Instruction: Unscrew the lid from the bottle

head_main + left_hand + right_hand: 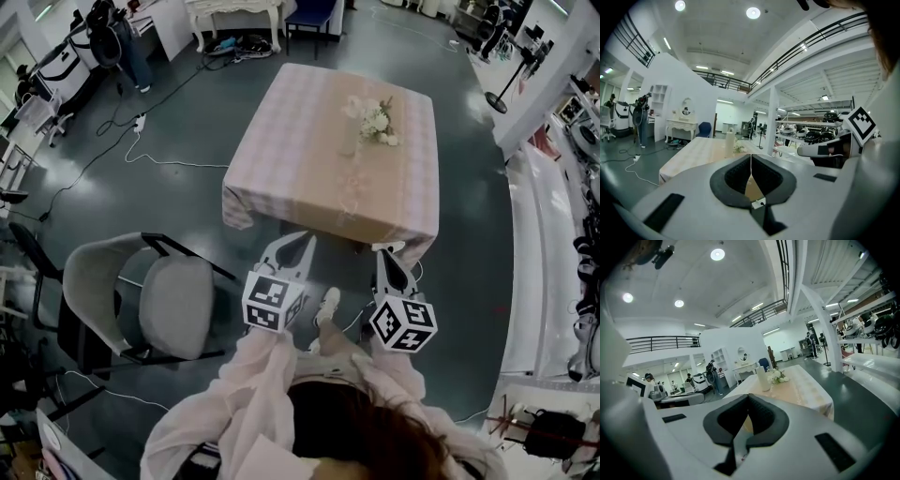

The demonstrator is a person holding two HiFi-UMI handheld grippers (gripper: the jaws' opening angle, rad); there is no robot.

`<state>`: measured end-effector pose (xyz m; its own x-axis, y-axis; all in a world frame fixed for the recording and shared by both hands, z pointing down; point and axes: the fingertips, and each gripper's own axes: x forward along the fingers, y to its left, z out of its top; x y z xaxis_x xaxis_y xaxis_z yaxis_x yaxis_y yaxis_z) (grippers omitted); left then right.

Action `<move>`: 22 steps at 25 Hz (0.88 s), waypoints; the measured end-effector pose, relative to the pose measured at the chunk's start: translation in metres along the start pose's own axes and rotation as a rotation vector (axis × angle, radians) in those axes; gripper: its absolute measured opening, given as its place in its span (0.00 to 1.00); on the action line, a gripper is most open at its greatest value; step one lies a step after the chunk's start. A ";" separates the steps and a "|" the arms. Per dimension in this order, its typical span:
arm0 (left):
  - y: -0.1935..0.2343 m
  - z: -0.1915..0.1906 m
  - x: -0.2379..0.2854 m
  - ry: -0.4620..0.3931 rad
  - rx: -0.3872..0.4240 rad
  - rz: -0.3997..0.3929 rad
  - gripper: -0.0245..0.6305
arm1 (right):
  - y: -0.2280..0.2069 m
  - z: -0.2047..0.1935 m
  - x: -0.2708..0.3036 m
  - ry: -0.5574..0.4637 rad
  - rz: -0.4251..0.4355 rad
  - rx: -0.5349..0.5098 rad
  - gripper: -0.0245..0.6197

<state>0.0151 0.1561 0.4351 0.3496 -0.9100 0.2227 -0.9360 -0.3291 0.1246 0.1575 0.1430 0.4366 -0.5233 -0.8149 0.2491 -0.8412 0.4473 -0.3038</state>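
Your left gripper (pixel 751 159) has its jaws pressed together with nothing between them, short of the bench's (pixel 281 159) near edge. The bottle (pixel 762 379) stands upright on the bench just beside the flowers (pixel 379 122), well apart from both grippers. Your right gripper (pixel 748 397) likewise has its jaws closed and empty.

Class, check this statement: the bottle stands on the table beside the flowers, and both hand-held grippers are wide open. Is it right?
One part is wrong: both are shut, on nothing. The left gripper view shows the left hand-held gripper with jaws together, the right gripper view the right hand-held gripper likewise. The bottle does stand on the table beside the flowers.
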 end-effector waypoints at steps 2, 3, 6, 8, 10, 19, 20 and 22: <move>0.007 0.005 0.009 -0.001 0.001 0.005 0.08 | 0.000 0.006 0.014 0.003 0.013 0.000 0.06; 0.010 0.008 0.014 -0.001 0.003 0.006 0.08 | -0.001 0.009 0.021 0.004 0.017 -0.004 0.06; 0.022 0.015 0.031 -0.004 0.008 0.017 0.08 | -0.005 0.019 0.045 0.004 0.033 -0.013 0.06; 0.030 0.018 0.044 -0.004 0.005 0.029 0.08 | -0.009 0.025 0.062 0.011 0.047 -0.022 0.06; 0.040 0.021 0.059 -0.001 0.004 0.038 0.08 | -0.013 0.030 0.079 0.015 0.057 -0.025 0.06; 0.071 0.040 0.133 -0.002 0.002 0.053 0.08 | -0.046 0.062 0.145 0.015 0.067 -0.028 0.06; 0.074 0.042 0.141 -0.002 0.001 0.052 0.08 | -0.051 0.064 0.152 0.017 0.065 -0.028 0.06; 0.078 0.043 0.157 0.002 0.000 0.048 0.08 | -0.061 0.067 0.165 0.021 0.060 -0.025 0.06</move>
<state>-0.0048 -0.0239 0.4381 0.3043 -0.9243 0.2303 -0.9518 -0.2851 0.1133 0.1315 -0.0430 0.4341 -0.5753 -0.7787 0.2505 -0.8113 0.5042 -0.2960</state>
